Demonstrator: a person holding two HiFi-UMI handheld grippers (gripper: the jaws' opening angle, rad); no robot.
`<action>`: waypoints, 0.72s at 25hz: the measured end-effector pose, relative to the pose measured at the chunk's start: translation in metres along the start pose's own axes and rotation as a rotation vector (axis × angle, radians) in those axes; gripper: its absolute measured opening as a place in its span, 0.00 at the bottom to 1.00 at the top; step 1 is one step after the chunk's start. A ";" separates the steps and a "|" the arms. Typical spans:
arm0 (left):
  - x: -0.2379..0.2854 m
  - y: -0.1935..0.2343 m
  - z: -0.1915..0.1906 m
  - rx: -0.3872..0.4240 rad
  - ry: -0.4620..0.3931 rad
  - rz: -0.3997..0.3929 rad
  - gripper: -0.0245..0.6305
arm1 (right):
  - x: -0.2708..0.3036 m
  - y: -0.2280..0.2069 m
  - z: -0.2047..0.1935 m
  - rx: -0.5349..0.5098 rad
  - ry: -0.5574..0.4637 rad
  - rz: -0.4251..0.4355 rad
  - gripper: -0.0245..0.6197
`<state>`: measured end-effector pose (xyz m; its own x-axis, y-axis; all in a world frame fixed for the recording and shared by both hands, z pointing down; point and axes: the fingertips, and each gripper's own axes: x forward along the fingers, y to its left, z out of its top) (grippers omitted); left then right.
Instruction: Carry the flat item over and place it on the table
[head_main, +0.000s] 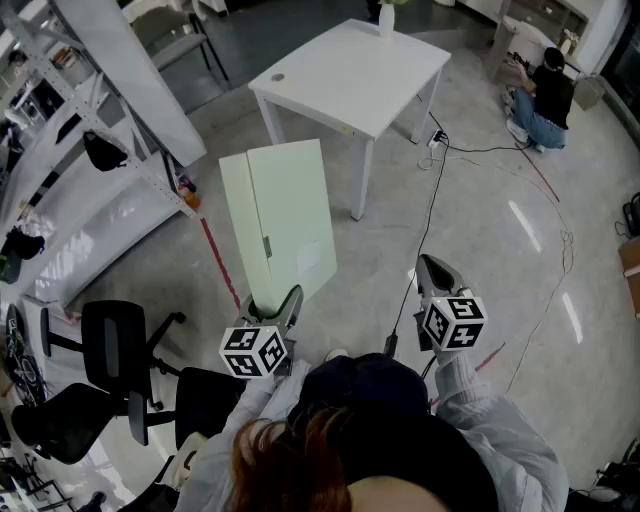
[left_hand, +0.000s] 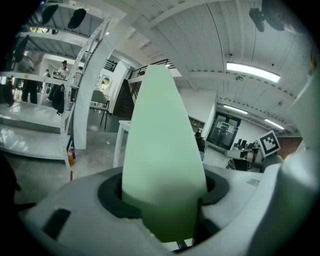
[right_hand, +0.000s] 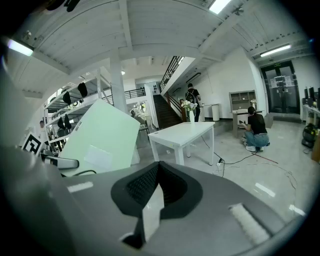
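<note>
The flat item is a pale green board (head_main: 280, 220) held upright above the floor, between me and the white table (head_main: 350, 75). My left gripper (head_main: 275, 305) is shut on its bottom edge. In the left gripper view the board (left_hand: 162, 150) rises out of the jaws and fills the centre. My right gripper (head_main: 432, 270) hovers to the right of the board, apart from it, jaws together and empty. From the right gripper view the board (right_hand: 100, 137) leans at the left and the table (right_hand: 182, 132) stands behind it.
A person (head_main: 545, 100) crouches on the floor beyond the table's right end. A vase (head_main: 386, 20) stands on the table's far edge. Cables (head_main: 470, 150) trail across the floor at the right. Shelving (head_main: 90, 130) and black office chairs (head_main: 110, 350) line the left.
</note>
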<state>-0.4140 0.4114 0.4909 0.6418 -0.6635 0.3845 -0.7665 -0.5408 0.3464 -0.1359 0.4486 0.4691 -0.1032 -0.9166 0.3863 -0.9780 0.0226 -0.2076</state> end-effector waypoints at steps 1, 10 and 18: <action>-0.001 0.002 0.000 0.004 0.001 -0.001 0.46 | 0.000 0.003 -0.001 -0.002 0.000 -0.004 0.05; -0.006 0.008 0.003 0.018 -0.010 -0.020 0.46 | -0.004 0.026 -0.002 0.024 -0.039 0.000 0.05; -0.014 0.008 -0.019 -0.010 0.001 -0.058 0.46 | -0.017 0.045 -0.027 0.040 -0.021 -0.005 0.05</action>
<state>-0.4290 0.4262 0.5045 0.6852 -0.6306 0.3645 -0.7278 -0.5730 0.3768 -0.1827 0.4760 0.4772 -0.0943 -0.9249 0.3684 -0.9703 0.0026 -0.2417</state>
